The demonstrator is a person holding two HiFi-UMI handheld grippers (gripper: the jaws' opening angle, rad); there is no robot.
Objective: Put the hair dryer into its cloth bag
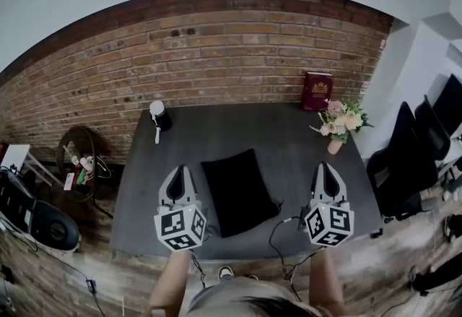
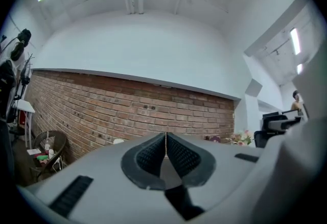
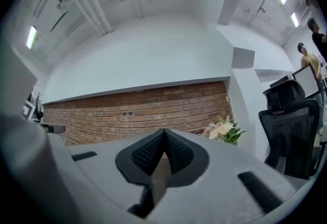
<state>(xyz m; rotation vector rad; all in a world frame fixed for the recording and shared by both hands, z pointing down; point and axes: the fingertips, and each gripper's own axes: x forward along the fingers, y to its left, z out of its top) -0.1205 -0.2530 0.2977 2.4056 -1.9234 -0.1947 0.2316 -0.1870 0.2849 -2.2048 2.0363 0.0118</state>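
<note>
A black cloth bag (image 1: pixel 238 191) lies flat in the middle of the dark grey table (image 1: pixel 289 142), and it looks slightly bulged. At the table's far left stands a small black-and-white object (image 1: pixel 159 117) that may be the hair dryer; I cannot tell for sure. My left gripper (image 1: pixel 179 170) hovers just left of the bag, shut with nothing between its pads. My right gripper (image 1: pixel 326 166) hovers to the bag's right, also shut and empty. In the gripper views, the left gripper (image 2: pixel 165 136) and the right gripper (image 3: pixel 164 132) both point level at the brick wall, pads pressed together.
A dark red book (image 1: pixel 317 90) leans on the brick wall at the table's back right. A vase of flowers (image 1: pixel 339 123) stands near the right edge. Black office chairs (image 1: pixel 404 160) crowd the right side. A round side table (image 1: pixel 78 160) sits to the left. Thin cables (image 1: pixel 278 236) trail over the front edge.
</note>
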